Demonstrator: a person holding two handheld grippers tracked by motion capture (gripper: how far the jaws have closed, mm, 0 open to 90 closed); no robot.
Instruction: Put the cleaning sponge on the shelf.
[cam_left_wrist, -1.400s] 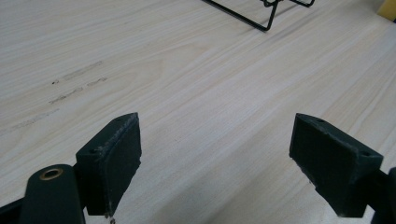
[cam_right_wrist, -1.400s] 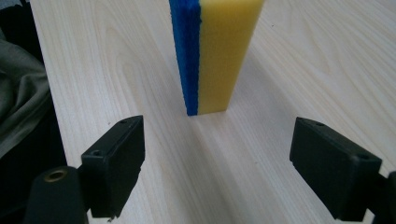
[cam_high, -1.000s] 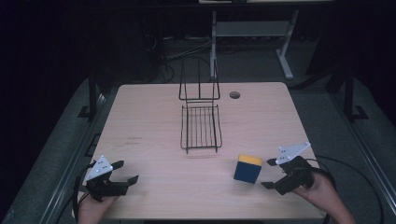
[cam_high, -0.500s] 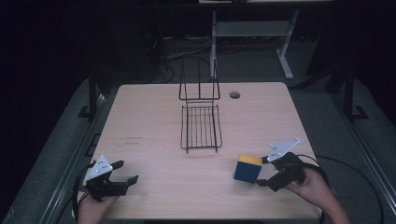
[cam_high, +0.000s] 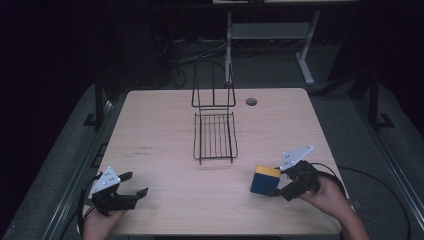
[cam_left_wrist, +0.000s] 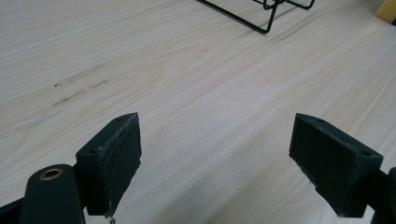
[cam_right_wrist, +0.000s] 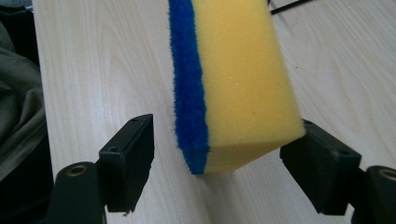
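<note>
Your right gripper (cam_right_wrist: 219, 172) had its fingers spread wide around the sponge (cam_right_wrist: 233, 79), which sat on the surface (cam_high: 165, 125) ungripped. Your left gripper (cam_left_wrist: 215, 158) waited open and empty. The wire rack (cam_high: 215, 135) held nothing; grasping remained.

I can read no text, label, brand or number anywhere. The nearest thing is a pair of faint dark smudges on my counter (cam_high: 150, 125), at about nine o'clock from its middle, seen closer in my left gripper view (cam_left_wrist: 79, 77); they are too blurred to make out as letters.
</note>
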